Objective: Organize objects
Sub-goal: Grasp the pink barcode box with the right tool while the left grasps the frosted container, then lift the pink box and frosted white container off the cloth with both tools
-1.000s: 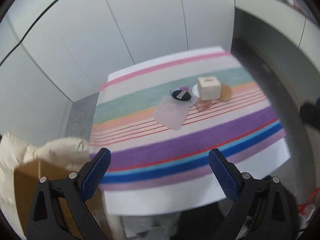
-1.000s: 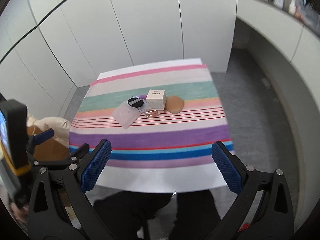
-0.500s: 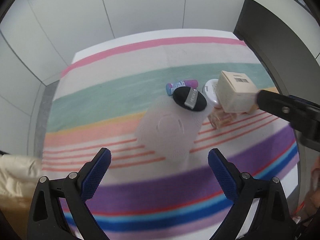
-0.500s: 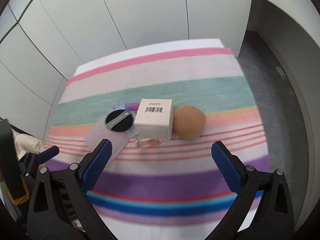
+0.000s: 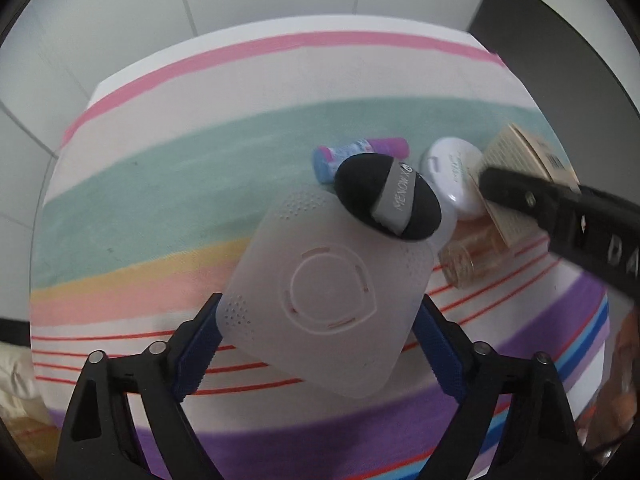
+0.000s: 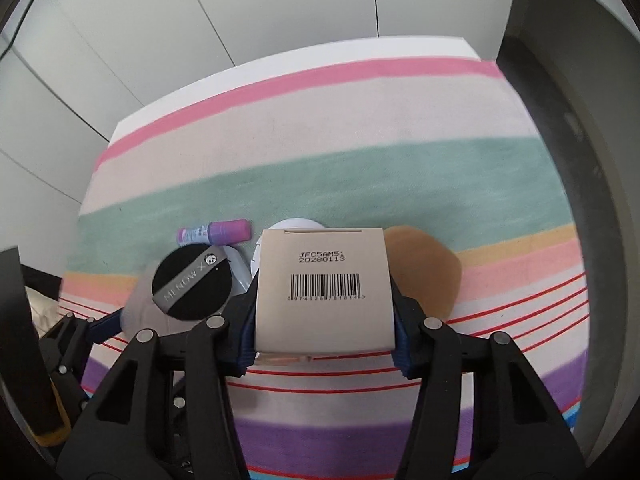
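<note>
A translucent white case (image 5: 328,300) lies flat on the striped cloth. My left gripper (image 5: 320,304) straddles it, jaws closing, blue pads (image 5: 196,356) touching its two side edges. A black puff with a grey band (image 5: 388,196) rests on the case's far corner. Behind it lie a purple tube (image 5: 360,156) and a white round compact (image 5: 452,176). My right gripper (image 6: 323,296) is closing on a beige barcoded box (image 6: 324,292), pads flush against both its sides. A peach glass bottle (image 5: 476,256) sits under the box, and a brown sponge (image 6: 424,268) lies right of it.
The striped cloth (image 6: 360,168) covers a small table with white wall panels behind it. Dark floor (image 6: 568,120) drops off past the right edge. Cream fabric (image 5: 16,372) lies off the table's left side. The right gripper's black finger (image 5: 560,208) crosses the left wrist view.
Both grippers have come down close over the table. The left now flanks the translucent case with narrower jaws; the right has closed from wide open onto the beige box.
</note>
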{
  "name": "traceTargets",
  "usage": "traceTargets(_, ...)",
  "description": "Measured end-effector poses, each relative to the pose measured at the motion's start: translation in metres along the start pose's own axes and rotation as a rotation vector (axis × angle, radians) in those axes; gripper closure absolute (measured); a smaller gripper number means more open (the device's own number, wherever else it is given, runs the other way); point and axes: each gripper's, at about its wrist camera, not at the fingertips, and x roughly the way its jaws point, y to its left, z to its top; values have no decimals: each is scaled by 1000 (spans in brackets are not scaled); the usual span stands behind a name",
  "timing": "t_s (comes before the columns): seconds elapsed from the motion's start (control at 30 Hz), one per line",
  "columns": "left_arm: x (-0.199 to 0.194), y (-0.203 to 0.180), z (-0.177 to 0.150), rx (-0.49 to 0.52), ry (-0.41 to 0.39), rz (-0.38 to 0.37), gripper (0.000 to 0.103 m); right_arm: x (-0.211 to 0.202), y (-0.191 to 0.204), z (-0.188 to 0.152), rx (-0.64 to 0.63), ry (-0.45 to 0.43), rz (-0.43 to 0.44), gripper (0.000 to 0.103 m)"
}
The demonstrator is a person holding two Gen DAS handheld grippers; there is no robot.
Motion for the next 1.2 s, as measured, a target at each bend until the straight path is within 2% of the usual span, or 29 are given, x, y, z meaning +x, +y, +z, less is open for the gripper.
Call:
traceTargets(0.2, -11, 3, -3, -35, -3, 4, 18, -14, 13, -9, -71, -37, -51, 49)
traceTargets(0.37, -37, 6, -3, -66, -43, 21, 18, -32, 18, -13, -86, -58, -60, 49)
traceTargets(0.6, -79, 10, 3, -136, -66, 3, 18, -75, 26, -9, -115, -99, -75, 49)
traceTargets(0.7, -110, 18, 11, -188, -90, -2, 18, -100, 29, -10, -127, -127, -75, 49)
traceTargets(0.83, -155, 28, 15, -234, -135, 79, 18, -138, 36, -8, -138, -165, -80, 49)
traceTargets(0.93, -192, 40, 13, -260, -178, 97, 18, -166, 41, -4, -149, -177, -91, 49)
traceTargets(1.03, -232, 50, 9, -264, -229, 133, 18, -201, 48, -1, -163, -204, -105, 49)
traceTargets(1.2, -291, 60, 0, -255, -290, 150, 18, -265, 61, 1, -174, -267, -130, 49)
